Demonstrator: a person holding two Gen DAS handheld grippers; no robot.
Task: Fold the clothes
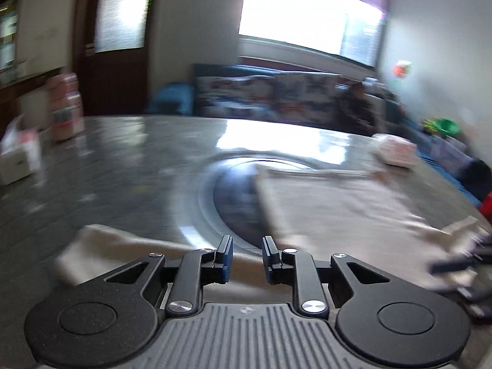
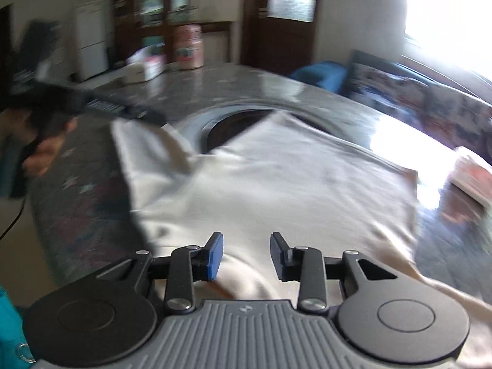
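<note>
A cream T-shirt (image 2: 276, 178) lies spread on a grey patterned table (image 2: 92, 215). Its left sleeve (image 2: 147, 153) sticks out toward the other gripper. My right gripper (image 2: 246, 256) is open and empty, just above the shirt's near edge. In the left wrist view my left gripper (image 1: 247, 259) is open and empty over the shirt's sleeve (image 1: 101, 246), and the shirt body (image 1: 338, 209) lies to the right. The left gripper also shows in the right wrist view (image 2: 138, 113) at the sleeve tip. Both views are motion-blurred.
A round recess (image 1: 233, 203) sits in the table's middle, partly under the shirt. A pink canister (image 2: 187, 47) and a white box (image 2: 144, 67) stand at the far edge. A folded item (image 2: 473, 178) lies at the right. A sofa (image 1: 276, 92) stands behind.
</note>
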